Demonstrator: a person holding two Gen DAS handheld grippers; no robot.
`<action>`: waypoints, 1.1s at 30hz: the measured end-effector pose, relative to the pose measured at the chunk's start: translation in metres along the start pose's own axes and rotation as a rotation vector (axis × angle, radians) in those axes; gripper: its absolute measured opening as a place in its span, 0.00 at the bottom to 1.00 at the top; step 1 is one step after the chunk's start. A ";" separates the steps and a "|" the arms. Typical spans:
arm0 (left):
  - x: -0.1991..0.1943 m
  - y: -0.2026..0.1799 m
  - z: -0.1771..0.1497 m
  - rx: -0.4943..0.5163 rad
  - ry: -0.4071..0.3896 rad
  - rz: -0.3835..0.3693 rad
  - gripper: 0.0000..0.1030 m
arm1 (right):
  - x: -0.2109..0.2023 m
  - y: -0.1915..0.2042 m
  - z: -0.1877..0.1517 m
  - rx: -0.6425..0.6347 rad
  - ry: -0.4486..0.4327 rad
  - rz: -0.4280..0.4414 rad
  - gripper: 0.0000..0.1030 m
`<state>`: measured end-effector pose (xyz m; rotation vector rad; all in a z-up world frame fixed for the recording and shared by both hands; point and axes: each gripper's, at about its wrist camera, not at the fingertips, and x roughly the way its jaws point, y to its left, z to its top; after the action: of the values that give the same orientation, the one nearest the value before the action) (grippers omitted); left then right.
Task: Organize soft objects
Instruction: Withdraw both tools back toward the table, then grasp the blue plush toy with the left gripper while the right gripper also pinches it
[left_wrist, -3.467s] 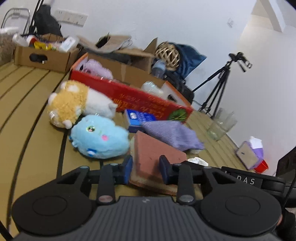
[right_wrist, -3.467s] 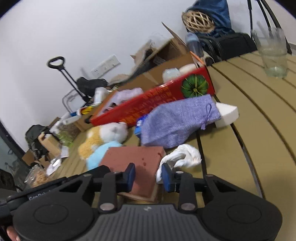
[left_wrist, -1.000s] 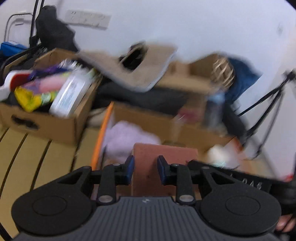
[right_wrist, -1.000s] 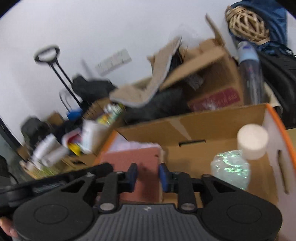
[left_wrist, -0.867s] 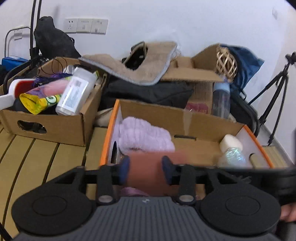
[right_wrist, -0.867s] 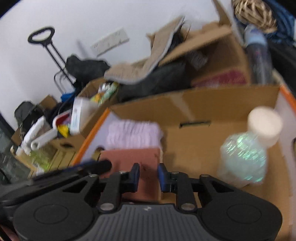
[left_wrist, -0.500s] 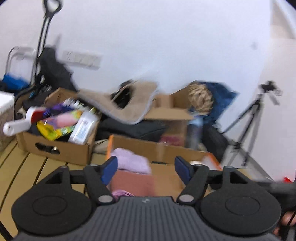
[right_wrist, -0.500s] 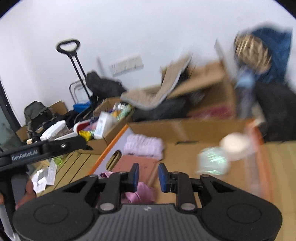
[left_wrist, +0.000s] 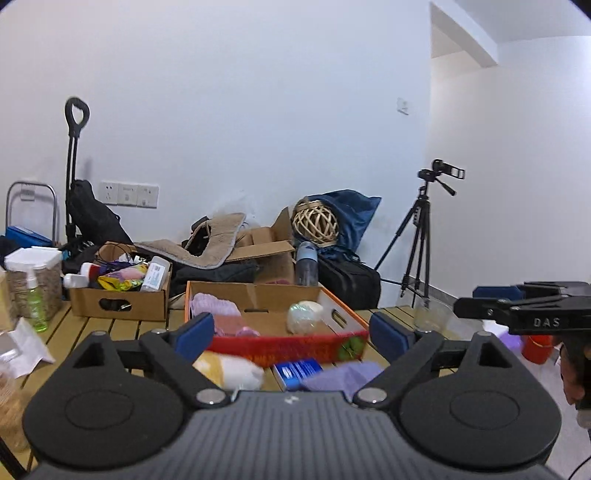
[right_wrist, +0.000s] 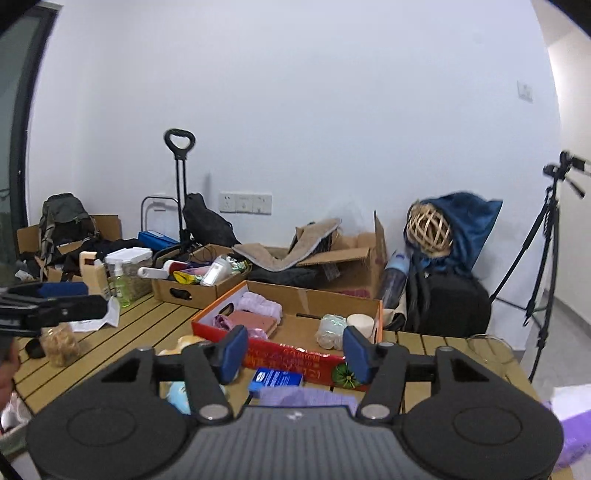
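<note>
**Both hand-held grippers empty above the surface, brick-red block in the box**

On the slatted wooden surface (right_wrist: 122, 332) the orange-rimmed cardboard box with a red front (right_wrist: 295, 356) lies toward the far edge. In its left part a flat brick-red foam block (right_wrist: 251, 320) rests beside a lilac knitted cloth (right_wrist: 260, 302); a clear crinkled bottle with a cream cap (right_wrist: 332, 328) lies in its right part. Just in front of the box lie a yellow-and-white plush toy (left_wrist: 229, 371), a small blue packet (left_wrist: 297, 371) and a purple woven pouch (left_wrist: 341, 374). The left hand-held gripper (left_wrist: 291, 334) has just been opening and stands spread wide, with nothing between its jaws. The right hand-held gripper (right_wrist: 297, 353) has also just been opening and pinches nothing.
</note>
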<state>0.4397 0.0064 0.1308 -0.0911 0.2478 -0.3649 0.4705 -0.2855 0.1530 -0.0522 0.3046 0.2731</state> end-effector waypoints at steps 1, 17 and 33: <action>-0.013 -0.005 -0.006 0.005 -0.005 0.001 0.95 | -0.011 0.005 -0.005 0.001 -0.008 -0.002 0.58; -0.107 -0.032 -0.067 0.036 0.017 0.055 1.00 | -0.112 0.054 -0.092 0.038 -0.046 -0.077 0.68; 0.005 0.019 -0.085 -0.067 0.106 0.190 1.00 | -0.004 0.035 -0.117 0.144 0.063 -0.050 0.66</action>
<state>0.4289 0.0182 0.0453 -0.1138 0.3706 -0.1724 0.4238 -0.2640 0.0426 0.0735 0.3842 0.2000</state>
